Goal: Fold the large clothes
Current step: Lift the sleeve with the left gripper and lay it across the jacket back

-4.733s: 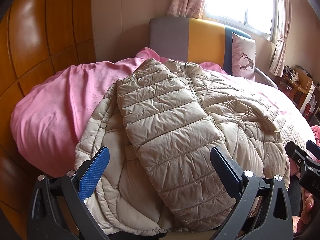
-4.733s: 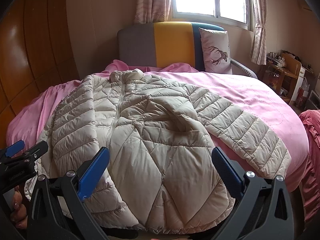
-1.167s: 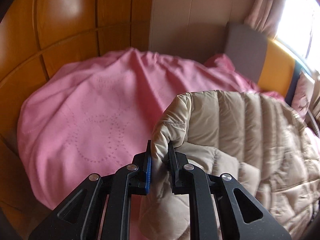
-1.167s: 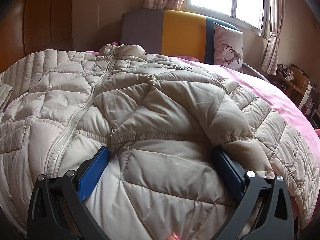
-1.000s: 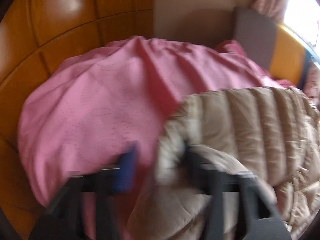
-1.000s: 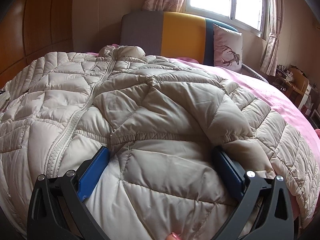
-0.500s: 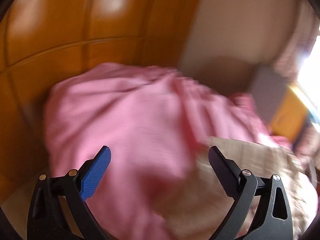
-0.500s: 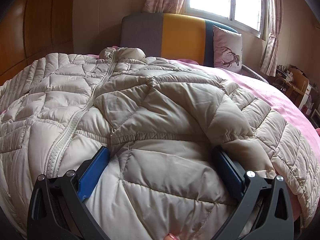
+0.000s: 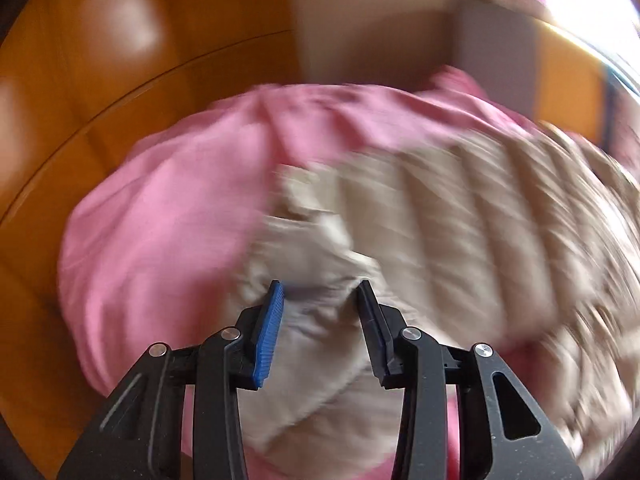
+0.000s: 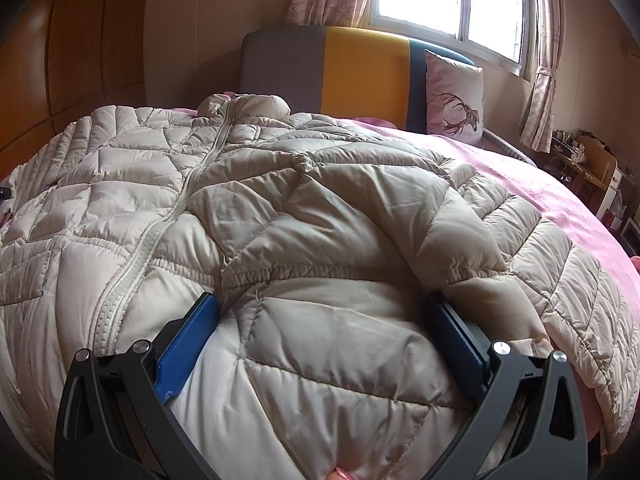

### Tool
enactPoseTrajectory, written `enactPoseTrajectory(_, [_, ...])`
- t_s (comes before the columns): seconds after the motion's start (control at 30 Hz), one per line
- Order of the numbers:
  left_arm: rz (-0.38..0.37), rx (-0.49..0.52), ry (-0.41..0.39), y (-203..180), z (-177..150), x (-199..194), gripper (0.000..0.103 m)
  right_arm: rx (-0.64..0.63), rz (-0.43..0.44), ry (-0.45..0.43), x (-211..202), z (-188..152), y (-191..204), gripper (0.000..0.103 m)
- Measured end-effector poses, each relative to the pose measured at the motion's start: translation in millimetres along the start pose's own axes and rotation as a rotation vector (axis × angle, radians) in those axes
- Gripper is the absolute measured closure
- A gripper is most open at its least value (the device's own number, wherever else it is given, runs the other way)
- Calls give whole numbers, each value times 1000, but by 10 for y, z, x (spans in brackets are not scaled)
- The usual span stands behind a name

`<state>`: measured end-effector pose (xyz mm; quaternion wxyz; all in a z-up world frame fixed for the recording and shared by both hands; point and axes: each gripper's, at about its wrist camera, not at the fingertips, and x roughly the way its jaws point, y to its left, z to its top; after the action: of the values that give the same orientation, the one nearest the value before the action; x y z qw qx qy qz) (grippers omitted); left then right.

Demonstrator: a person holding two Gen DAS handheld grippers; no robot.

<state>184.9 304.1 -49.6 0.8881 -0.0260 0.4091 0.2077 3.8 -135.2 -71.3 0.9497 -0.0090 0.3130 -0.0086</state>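
Left wrist: tongs (image 9: 320,296) closing on beige quilted jacket (image 9: 440,220) (blurred); right tongs (image 10: 320,320) wide.

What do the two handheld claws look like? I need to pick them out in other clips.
Both match: the left claw and right claw have black speckled triangular frames with cut-outs, silver round screw heads, and one ribbed blue pad facing a darker one.

You have a beige quilted puffer jacket (image 10: 320,216) of smooth cloth with a faint sheen, stitched in puffy panels, on a matt pink cloth bedspread (image 10: 560,184). The orange-brown wooden wall panels (image 9: 100,60) look glossy. Your black left gripper (image 9: 319,300) looks like matt plastic, with a ribbed blue pad and shiny metal screws.
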Motion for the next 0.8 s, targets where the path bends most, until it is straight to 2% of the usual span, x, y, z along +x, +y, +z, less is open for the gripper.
enactPoseTrajectory(0.1, [145,-77,40,477,159,263,64,0,-1,-7,6,-3,3,2])
enactPoseTrajectory(0.13, [163,-96,45,598,169,295,61,0,-1,-8,8,-5,2,2])
enactPoseTrajectory(0.2, [225,-152,56,844,181,314,37,2,2,-5,12,1,-2,2])
enactPoseTrajectory(0.23, [274,-198,38,950,169,254,19,3,5,-1,14,-1,2,2])
enactPoseTrajectory(0.27, [302,-235,10,1003,144,170,15,5,12,14,21,18,-6,2])
enactPoseTrajectory(0.33, [314,-273,-43,1016,38,-27,15,11,49,61,19,88,-52,2])
enactPoseTrajectory(0.37, [315,-276,-62,991,34,-71,15,20,89,88,0,147,-107,2])
enactPoseTrajectory(0.43, [327,-268,-122,833,-5,-270,13,95,157,82,-102,235,-279,2])
enactPoseTrajectory(0.5, [284,-252,-194,612,-41,-510,12,216,237,40,-269,281,-538,2])
enactPoseTrajectory(0.6, [219,-207,-298,238,-169,-830,11,414,247,12,-440,232,-954,2])
enactPoseTrajectory(0.67, [115,-201,-340,1,-255,-1003,11,596,271,1,-493,118,-1297,2])
enactPoseTrajectory(0.73, [27,-195,-361,-220,-351,-1116,11,759,274,59,-403,-31,-1581,2])
enactPoseTrajectory(0.8, [-99,-162,-339,-531,-459,-1194,11,867,279,121,-241,-158,-1779,4])
